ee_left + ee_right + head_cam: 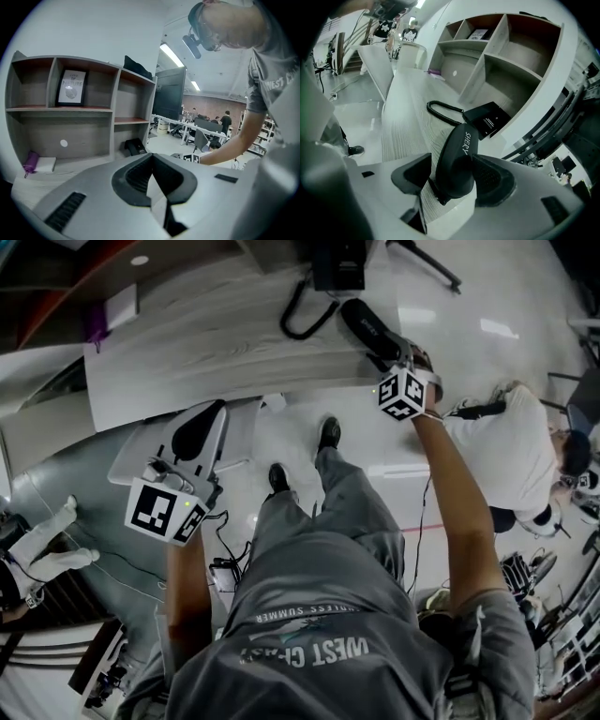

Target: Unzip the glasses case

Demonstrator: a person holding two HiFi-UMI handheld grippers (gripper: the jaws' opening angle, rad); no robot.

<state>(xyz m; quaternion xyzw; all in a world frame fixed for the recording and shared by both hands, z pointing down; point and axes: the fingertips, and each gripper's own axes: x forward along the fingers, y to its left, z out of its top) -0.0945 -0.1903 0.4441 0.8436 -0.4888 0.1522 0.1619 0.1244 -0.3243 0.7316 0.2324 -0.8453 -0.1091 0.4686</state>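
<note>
In the lower middle of the frame, the right gripper (452, 165) stands wide around the black glasses case (459, 145) on the table (401, 126). The left gripper (152, 157) is closed and empty.

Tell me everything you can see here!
desk: one, pale wood-grain, in front
shelf unit: one, grey-brown, on the desk
glasses case: one, black, near desk edge
coiled cable: one, black, beyond the case
box: one, black, at the shelf unit's foot
framed picture: one, dark frame, upper shelf compartment
pad: one, white, desk's left end
purple thing: one, purple, beside the pad
other person: one, white top, right of desk
left gripper: one, white, shut, empty
right gripper: one, white, open around the case
</note>
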